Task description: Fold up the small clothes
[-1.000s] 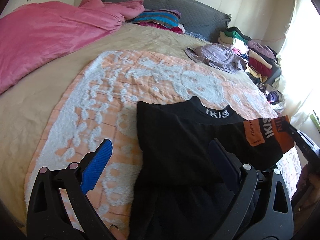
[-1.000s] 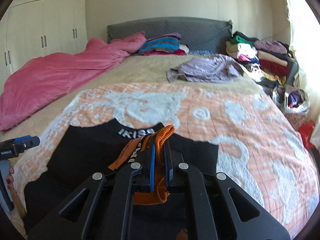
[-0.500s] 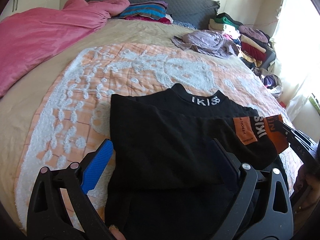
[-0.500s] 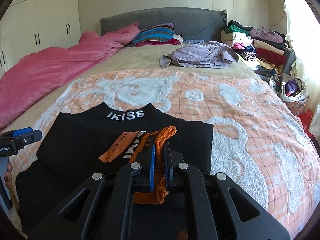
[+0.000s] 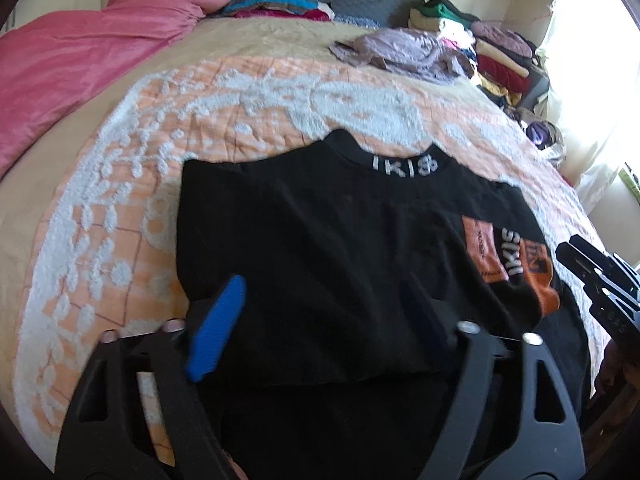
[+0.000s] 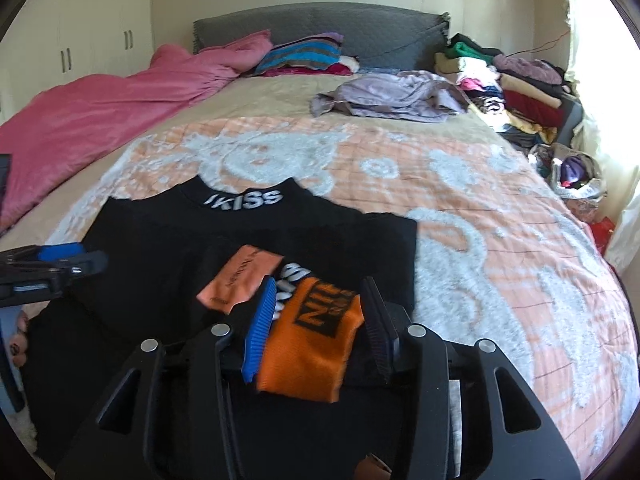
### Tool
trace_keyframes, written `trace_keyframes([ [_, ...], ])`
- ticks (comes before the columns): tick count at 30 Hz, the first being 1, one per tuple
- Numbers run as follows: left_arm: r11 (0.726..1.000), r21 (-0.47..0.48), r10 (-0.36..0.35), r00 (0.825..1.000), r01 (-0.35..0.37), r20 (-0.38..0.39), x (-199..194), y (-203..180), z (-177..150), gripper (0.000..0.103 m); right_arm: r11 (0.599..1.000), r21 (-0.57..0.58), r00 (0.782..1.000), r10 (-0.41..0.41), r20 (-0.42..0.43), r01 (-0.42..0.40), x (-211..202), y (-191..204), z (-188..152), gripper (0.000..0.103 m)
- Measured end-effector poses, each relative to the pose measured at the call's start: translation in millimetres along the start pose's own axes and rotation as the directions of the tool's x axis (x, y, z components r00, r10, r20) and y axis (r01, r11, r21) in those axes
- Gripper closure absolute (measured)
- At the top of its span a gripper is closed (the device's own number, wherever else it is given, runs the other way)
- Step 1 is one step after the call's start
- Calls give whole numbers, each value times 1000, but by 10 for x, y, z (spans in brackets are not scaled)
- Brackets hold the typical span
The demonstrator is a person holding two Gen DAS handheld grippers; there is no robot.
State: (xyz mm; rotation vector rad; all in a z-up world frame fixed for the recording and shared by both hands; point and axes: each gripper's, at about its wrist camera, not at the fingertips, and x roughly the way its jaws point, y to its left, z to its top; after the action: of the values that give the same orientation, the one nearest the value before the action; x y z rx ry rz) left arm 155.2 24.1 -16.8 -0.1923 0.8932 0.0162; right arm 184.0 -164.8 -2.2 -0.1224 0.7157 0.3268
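Note:
A black top (image 5: 340, 240) with white "IKISS" lettering on its collar lies on the peach and white quilt (image 5: 132, 184), its sleeves folded across its body. It also shows in the right wrist view (image 6: 160, 248). The orange sleeve cuff (image 6: 316, 344) lies flat between the open fingers of my right gripper (image 6: 320, 300). The cuff shows in the left wrist view (image 5: 536, 276) next to my right gripper (image 5: 600, 276). My left gripper (image 5: 324, 300) is open over the top's lower left part and holds nothing.
A pink duvet (image 6: 100, 112) lies at the bed's left. A lilac garment heap (image 6: 392, 96) sits at the far right of the bed. Stacked clothes (image 6: 520, 88) and a bag of clothes (image 6: 572, 172) stand beside the bed's right edge. A grey headboard (image 6: 360, 36) is behind.
My right gripper has opened and let go of the orange cuff, which now lies flat on the top. Both grippers have shifted forward over the top.

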Motion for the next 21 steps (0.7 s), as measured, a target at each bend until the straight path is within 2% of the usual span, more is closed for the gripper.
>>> trace_keyframes([
  [9,1000,16,4,999,-4,-41,109,26,-107,42,993,-37,992,107,-59,-110,123,351,-62,61],
  [15,1000,20,-4,999,5,-43,117,39,-138,42,993,-49,988,101,-116,-107,248,419,-140,61],
  [18,1000,14,-14,999,14,-44,124,57,-144,42,997,-28,984,67,-164,-73,384,367,-216,59],
  [21,1000,18,-12,999,13,-42,113,51,-150,41,996,14,983,95,-158,-94,399,307,-239,59],
])
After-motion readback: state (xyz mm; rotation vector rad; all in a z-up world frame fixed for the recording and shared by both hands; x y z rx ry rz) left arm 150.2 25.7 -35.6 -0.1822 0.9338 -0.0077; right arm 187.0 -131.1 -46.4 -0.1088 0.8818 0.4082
